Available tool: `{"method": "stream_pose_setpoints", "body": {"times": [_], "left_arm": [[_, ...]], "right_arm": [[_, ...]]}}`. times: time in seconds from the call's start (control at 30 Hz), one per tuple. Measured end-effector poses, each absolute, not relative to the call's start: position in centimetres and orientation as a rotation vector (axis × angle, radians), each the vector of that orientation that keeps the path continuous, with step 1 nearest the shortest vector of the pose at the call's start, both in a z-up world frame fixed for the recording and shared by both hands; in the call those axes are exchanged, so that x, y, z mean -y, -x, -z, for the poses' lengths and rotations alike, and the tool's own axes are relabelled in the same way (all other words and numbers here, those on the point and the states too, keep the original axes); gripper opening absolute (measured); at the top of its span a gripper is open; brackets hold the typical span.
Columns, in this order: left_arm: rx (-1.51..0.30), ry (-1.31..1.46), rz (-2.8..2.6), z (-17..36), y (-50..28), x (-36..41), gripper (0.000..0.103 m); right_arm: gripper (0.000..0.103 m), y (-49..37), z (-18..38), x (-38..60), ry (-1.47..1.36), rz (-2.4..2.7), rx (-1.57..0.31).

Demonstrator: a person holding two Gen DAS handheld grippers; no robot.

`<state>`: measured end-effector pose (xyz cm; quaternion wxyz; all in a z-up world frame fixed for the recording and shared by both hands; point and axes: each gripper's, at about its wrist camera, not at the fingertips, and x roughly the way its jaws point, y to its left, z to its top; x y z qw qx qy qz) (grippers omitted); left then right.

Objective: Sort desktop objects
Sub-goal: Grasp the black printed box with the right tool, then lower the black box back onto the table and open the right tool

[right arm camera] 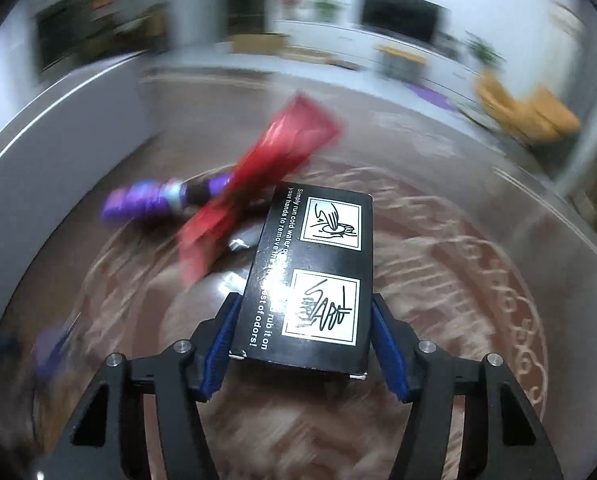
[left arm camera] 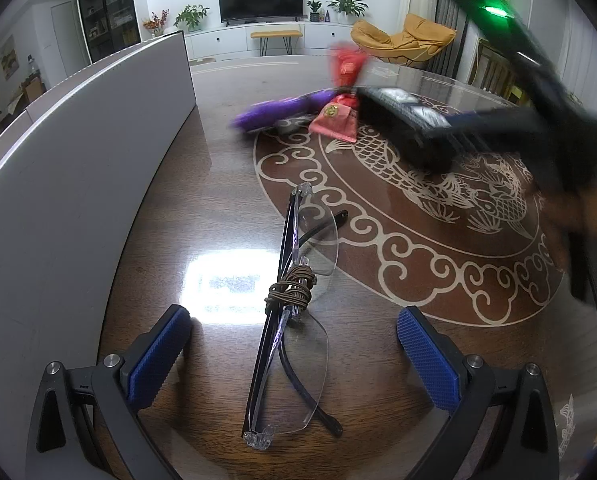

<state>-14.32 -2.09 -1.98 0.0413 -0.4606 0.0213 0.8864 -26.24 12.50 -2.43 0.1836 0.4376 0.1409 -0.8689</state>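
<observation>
Colours and patterns on the table

Table (left arm camera: 202, 184): dark brown wood grain with cream scroll-and-fish inlay. Box (right arm camera: 314, 276): black, white text, two white pictogram panels. Pouch (left arm camera: 334, 120): red-pink with gold emblem. Wrapper (right arm camera: 146, 200): purple. Glasses (left arm camera: 290, 312): clear lenses, black arms, brown cord. Pads (left arm camera: 158, 356): blue, cross-hatched.

I see bare surface (left arm camera: 202, 208) at ten o'clock of the glasses (left arm camera: 294, 312); a grey panel (left arm camera: 78, 184) walls nine o'clock.
</observation>
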Motion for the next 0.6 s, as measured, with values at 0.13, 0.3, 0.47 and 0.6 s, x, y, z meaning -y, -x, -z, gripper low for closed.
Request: {"method": "stream_pose_setpoints", "body": {"times": [0.13,0.3,0.47,0.6], "left_arm": [[-0.066,1.410,-2.714,2.0,14.4,2.1,0.103],[-0.066,1.410,-2.713,2.0,14.4,2.1,0.103],[-0.065,1.410,-2.713,2.0,14.4,2.1,0.103],[-0.069,1.410,-2.715,2.0,14.3,2.1,0.103]], "right_arm": [[0.060,21.1,2.3,-13.8,-1.215,2.387,-0.413],[0.060,15.4,2.3,-18.6,-1.234,2.460,-0.345],[0.062,10.5,2.4,-21.7,-1.220,2.551,-0.292],[0.088,10.4,3.3,-22.2,-1.274,2.588,-0.261]]}}
